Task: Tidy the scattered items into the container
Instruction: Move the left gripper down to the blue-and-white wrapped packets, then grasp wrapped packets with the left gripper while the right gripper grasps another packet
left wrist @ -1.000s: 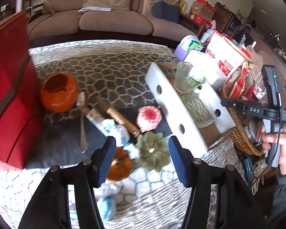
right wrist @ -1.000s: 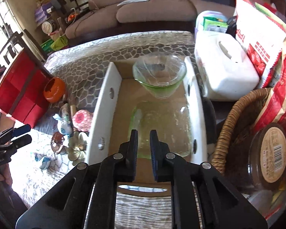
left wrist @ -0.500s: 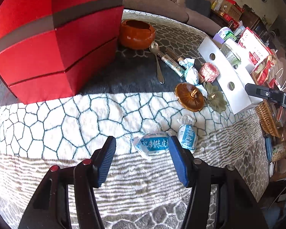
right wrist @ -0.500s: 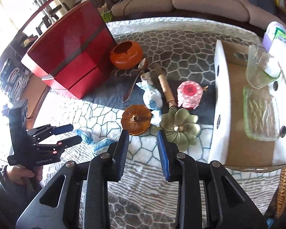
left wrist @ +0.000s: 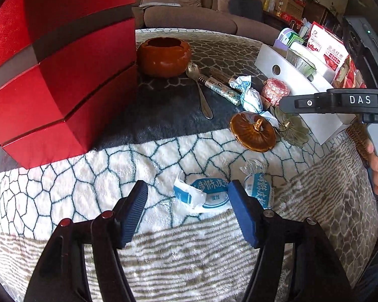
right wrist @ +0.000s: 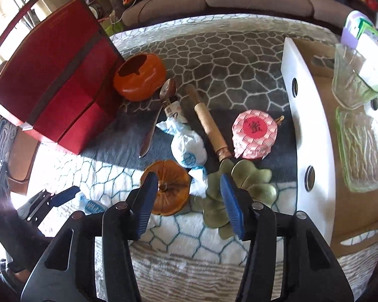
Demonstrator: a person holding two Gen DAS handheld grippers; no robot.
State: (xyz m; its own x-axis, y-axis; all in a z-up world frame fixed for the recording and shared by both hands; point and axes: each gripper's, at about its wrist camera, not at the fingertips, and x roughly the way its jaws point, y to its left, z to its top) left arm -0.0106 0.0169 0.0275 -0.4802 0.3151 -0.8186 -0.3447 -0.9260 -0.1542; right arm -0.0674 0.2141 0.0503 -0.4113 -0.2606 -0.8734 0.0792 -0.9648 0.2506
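My left gripper (left wrist: 187, 198) is open, low over two blue-and-white snack packets (left wrist: 206, 195) on the patterned cloth; one lies between the jaws. My right gripper (right wrist: 187, 193) is open above a brown pumpkin-shaped lid (right wrist: 167, 190), a white wrapped packet (right wrist: 187, 148) and a green flower dish (right wrist: 239, 191). A pink round packet (right wrist: 254, 133), a wooden stick (right wrist: 209, 123), a spoon (right wrist: 158, 118) and an orange pot (right wrist: 138, 76) lie beyond. The white cardboard box (right wrist: 305, 115) at the right holds a green glass bowl (right wrist: 355, 78) and a glass tray (right wrist: 360, 148).
A large red box (left wrist: 50, 63) stands at the left of the table. A wicker basket (left wrist: 357, 136) and snack bags (left wrist: 335, 52) crowd the right edge behind the box. A sofa (left wrist: 189, 17) runs along the far side.
My left gripper has dropped closer to the two snack packets. My right gripper has opened wider and moved down toward the lid and flower dish.
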